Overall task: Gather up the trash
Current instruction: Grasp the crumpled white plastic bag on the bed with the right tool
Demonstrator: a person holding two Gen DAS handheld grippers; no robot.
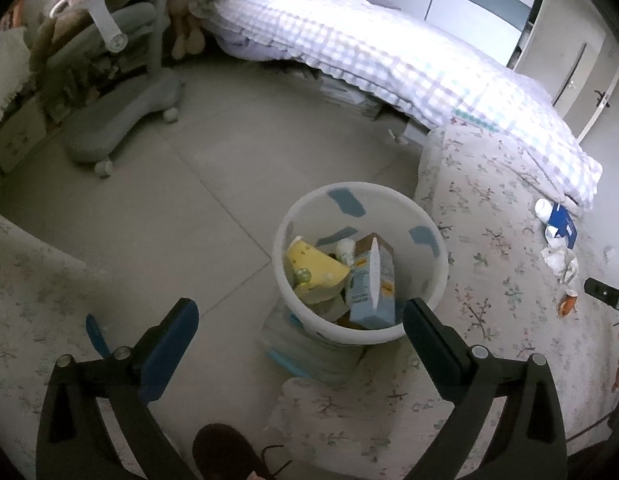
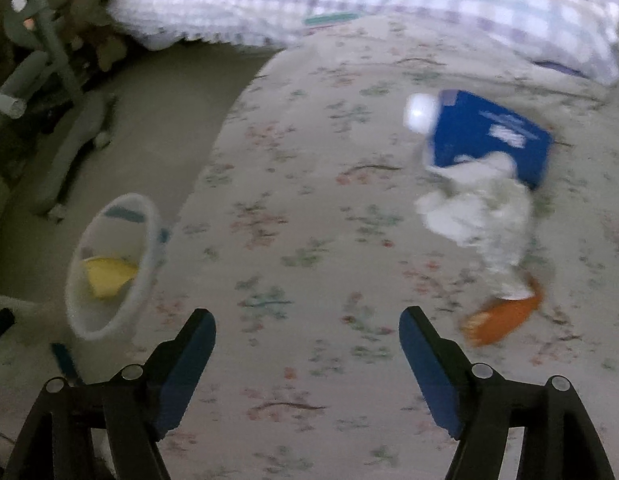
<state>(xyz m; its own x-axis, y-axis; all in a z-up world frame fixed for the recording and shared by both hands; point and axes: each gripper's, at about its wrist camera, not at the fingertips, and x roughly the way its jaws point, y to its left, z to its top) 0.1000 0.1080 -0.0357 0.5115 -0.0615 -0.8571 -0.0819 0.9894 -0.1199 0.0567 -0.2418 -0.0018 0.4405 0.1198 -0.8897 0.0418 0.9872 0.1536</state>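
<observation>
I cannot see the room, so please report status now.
Both hand-held grippers, left and right, open, empty. White plastic bin part-filled. Blue box, white crumpled paper, orange wrapper remain on floral cover. Nothing blocking.

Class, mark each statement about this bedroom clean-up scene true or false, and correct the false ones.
1. The white round plastic bin already holds a yellow packet and a light-blue carton. True.
2. The left gripper is shut on the carton. False: its jaws stand open and empty.
3. A blue box, crumpled white tissue and an orange wrapper lie on the floral cover. True.
4. The right gripper holds the tissue. False: it is open and empty.
5. The bin stands on the bed. False: it stands on the floor beside it.
</observation>
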